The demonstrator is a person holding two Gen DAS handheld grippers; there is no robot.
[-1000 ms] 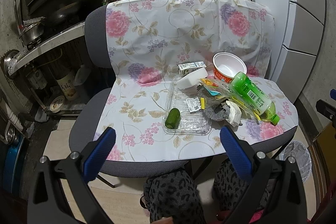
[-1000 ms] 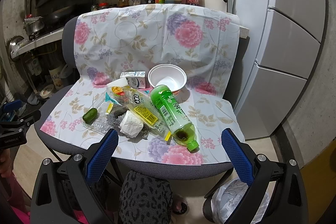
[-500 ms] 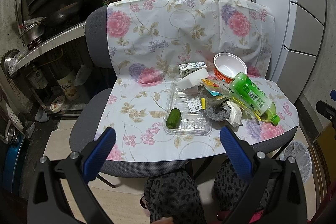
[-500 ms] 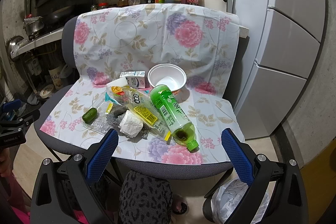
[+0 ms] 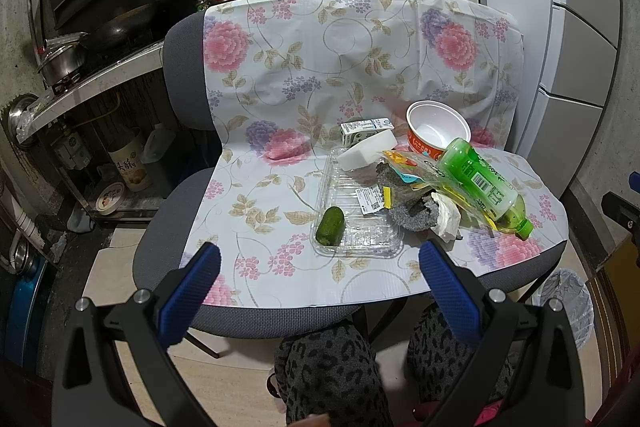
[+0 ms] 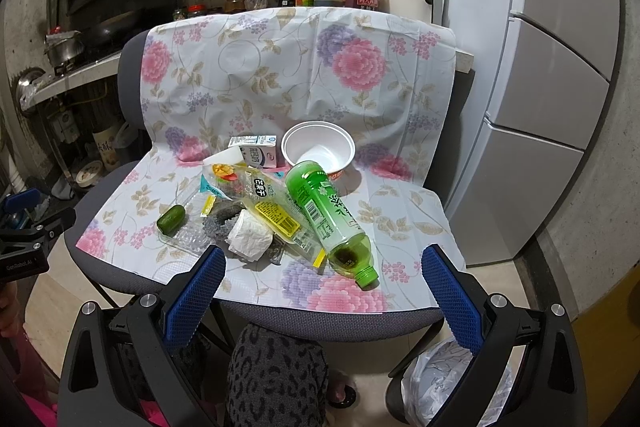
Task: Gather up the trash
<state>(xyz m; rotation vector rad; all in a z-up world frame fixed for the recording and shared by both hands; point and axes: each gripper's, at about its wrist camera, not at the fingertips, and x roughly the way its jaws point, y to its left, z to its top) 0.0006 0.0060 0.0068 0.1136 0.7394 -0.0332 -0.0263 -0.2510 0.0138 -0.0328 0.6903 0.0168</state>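
Trash lies on a chair seat under a floral cloth (image 5: 260, 195). A green bottle (image 6: 328, 215) lies on its side, also in the left wrist view (image 5: 480, 183). Beside it are a white bowl (image 6: 318, 149), a milk carton (image 6: 256, 149), a snack wrapper (image 6: 256, 195), a crumpled tissue (image 6: 250, 237) and a clear tray (image 5: 356, 227) holding a cucumber piece (image 5: 330, 225). My left gripper (image 5: 320, 279) is open and empty in front of the seat. My right gripper (image 6: 324, 279) is open and empty in front of the bottle.
A bin lined with a plastic bag (image 6: 452, 379) stands on the floor at the lower right, also in the left wrist view (image 5: 568, 299). A fridge (image 6: 552, 107) is on the right. A stove with pots (image 5: 80, 55) is on the left. The person's legs (image 5: 332, 375) are below the seat.
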